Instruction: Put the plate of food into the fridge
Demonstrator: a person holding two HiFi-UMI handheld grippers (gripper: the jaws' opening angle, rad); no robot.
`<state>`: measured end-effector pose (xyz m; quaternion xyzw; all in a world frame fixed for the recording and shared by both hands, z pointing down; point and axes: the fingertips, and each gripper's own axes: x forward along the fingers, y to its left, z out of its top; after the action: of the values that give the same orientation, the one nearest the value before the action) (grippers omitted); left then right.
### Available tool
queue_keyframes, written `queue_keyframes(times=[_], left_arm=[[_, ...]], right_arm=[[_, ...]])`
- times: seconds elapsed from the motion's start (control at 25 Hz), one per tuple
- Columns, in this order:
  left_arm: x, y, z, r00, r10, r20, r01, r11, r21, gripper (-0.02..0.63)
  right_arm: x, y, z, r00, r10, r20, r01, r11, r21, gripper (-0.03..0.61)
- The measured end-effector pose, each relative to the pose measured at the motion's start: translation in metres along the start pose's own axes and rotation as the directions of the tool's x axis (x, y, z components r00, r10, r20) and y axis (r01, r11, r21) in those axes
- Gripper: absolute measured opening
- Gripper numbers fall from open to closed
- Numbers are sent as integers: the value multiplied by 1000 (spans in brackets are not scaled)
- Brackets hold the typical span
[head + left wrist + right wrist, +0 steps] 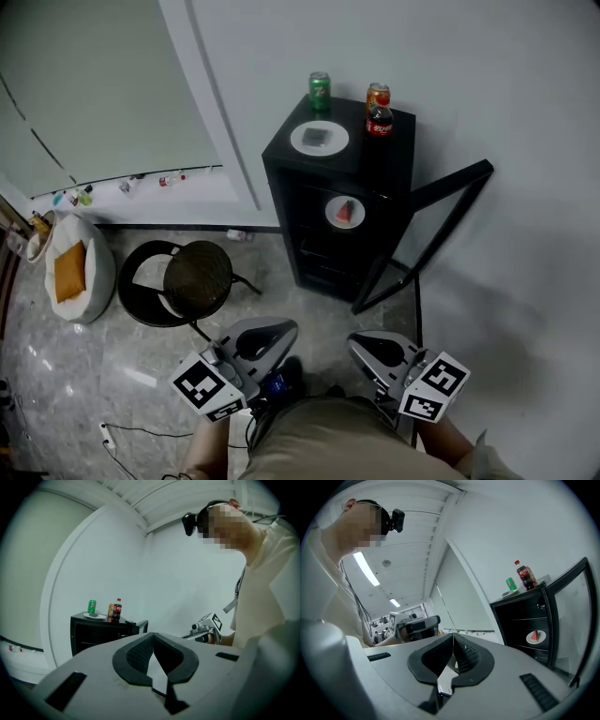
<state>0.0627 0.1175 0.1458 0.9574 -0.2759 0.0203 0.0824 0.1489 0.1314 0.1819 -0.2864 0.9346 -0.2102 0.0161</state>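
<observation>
A black mini fridge [333, 178] stands against the white wall, with its glass door [427, 230] swung open to the right. On a shelf inside sits a white plate with a red watermelon slice [344, 212], also seen on that shelf in the right gripper view [536, 636]. Another white plate [319, 139] lies on the fridge top. My left gripper [281, 328] and right gripper [361, 341] are low in the head view, well short of the fridge. Both are shut, nothing between the pads [152, 637] [453, 637].
A green can [320, 91], an orange can [377, 94] and a cola bottle [380, 120] stand on the fridge top. A round black stool [192, 278] and a white cushion [77, 270] sit on the marble floor to the left. A cable [141, 433] lies near my feet.
</observation>
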Motion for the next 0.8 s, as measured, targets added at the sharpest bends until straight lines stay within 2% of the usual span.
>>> queue_keyframes(times=[0.12, 0.4, 0.6, 0.8], left_arm=[[-7, 21, 2, 1000, 4, 7, -4, 1000, -9, 9], [-20, 76, 7, 999, -9, 37, 10, 1000, -29, 9], [-22, 109, 10, 999, -33, 27, 33, 999, -4, 9], [-11, 131, 13, 994, -96, 42, 97, 995, -8, 9]], right_arm=[[20, -3, 5, 1000, 1, 8, -1, 1000, 20, 21], [71, -6, 17, 1000, -24, -9, 24, 1000, 0, 21], [93, -16, 30, 993, -114, 8, 113, 994, 8, 21], [94, -29, 32, 975, -222, 2, 222, 975, 13, 21]])
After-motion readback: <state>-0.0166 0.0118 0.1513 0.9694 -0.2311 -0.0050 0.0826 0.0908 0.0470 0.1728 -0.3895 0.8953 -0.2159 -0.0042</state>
